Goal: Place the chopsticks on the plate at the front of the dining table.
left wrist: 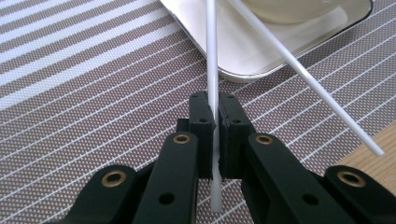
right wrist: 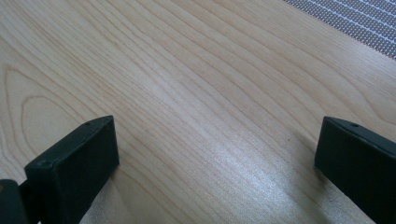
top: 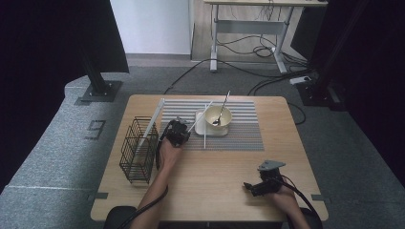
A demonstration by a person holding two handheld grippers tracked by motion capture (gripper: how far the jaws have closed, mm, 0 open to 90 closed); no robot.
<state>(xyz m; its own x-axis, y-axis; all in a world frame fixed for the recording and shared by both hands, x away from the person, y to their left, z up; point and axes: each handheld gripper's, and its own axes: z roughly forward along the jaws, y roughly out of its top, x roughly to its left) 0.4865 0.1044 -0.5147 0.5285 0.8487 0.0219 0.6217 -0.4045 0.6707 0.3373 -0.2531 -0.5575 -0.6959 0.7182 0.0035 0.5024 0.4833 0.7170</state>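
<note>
My left gripper (top: 184, 132) (left wrist: 214, 100) is shut on a thin white chopstick (left wrist: 212, 56), which runs up over the edge of a white square plate (left wrist: 243, 60). In the high view this chopstick (top: 200, 117) slants from the gripper toward the plate (top: 204, 130). A second white chopstick (left wrist: 327, 100) (top: 205, 136) lies with one end on the plate and the other on the striped placemat (top: 243, 131) (left wrist: 93, 93). A cream bowl (top: 224, 119) with a spoon (top: 222, 107) stands on the plate. My right gripper (top: 249, 186) (right wrist: 215, 154) is open, low over bare wood at the front right.
A black wire basket (top: 138, 152) stands at the table's left, with a long white stick (top: 154, 119) leaning out of it. The wooden table (top: 215, 181) has bare wood in front between the two hands. Beyond it are cables and a desk frame on the floor.
</note>
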